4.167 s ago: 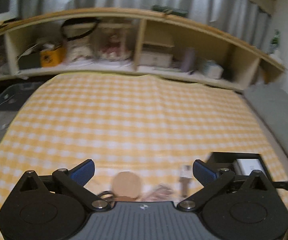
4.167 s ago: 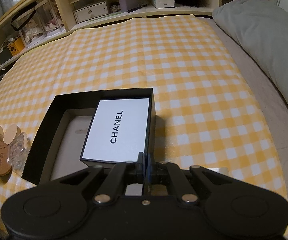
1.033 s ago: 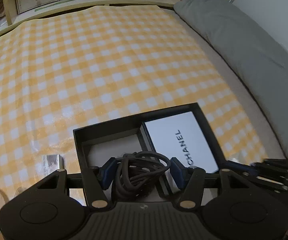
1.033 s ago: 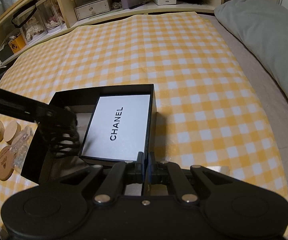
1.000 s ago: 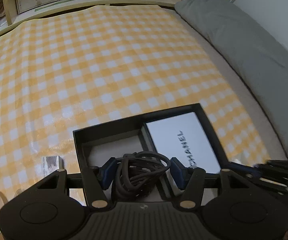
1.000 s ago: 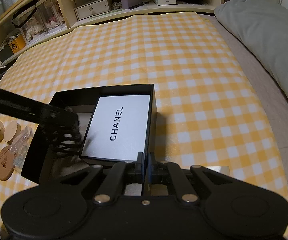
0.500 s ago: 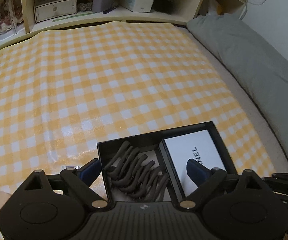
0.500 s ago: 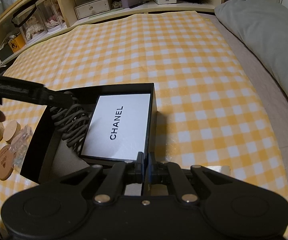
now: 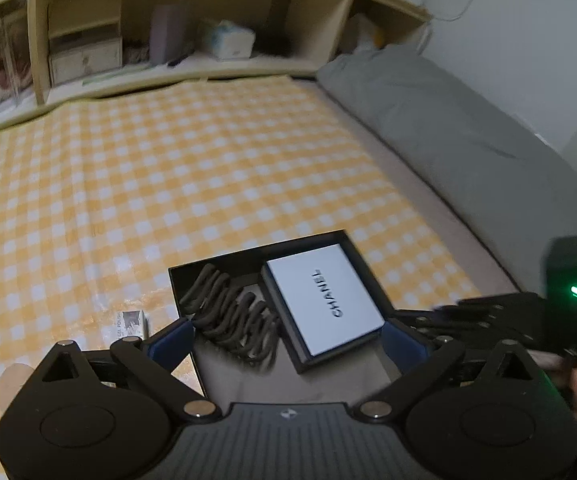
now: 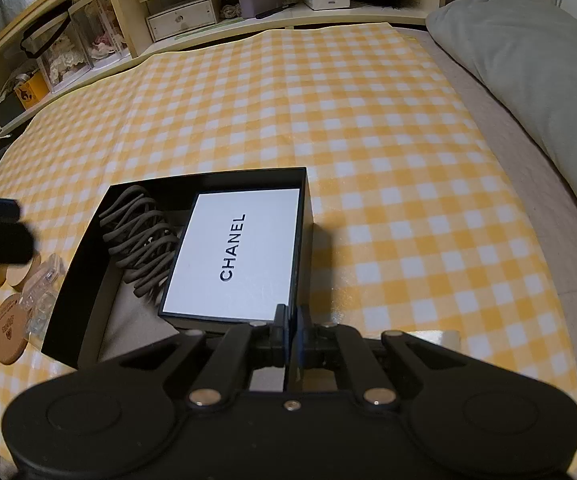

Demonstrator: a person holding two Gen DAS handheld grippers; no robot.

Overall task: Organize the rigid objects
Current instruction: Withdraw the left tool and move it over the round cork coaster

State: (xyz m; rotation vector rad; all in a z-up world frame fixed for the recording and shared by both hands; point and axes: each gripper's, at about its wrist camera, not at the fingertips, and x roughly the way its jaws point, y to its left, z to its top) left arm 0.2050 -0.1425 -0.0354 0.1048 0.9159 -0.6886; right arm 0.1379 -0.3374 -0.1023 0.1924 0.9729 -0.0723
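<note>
A black open box (image 10: 208,178) sits on the yellow checked cloth; it also shows in the left wrist view (image 9: 256,251). Inside it lie a coiled dark cable (image 10: 140,236) (image 9: 232,312) on the left and a white CHANEL box (image 10: 236,256) (image 9: 324,300) on the right. My left gripper (image 9: 286,338) is open and empty, raised above the box's near side. My right gripper (image 10: 291,336) is shut on the black box's near wall, by the CHANEL box.
Round cork coasters (image 10: 8,324) (image 9: 8,380) and a clear plastic piece (image 10: 42,292) lie left of the box. A small silver packet (image 9: 130,323) lies on the cloth. Shelves (image 10: 208,8) line the far side; a grey pillow (image 10: 528,56) lies right.
My left gripper opened, left the coiled cable in the black box and lifted back away. My right gripper has stayed shut on the box wall.
</note>
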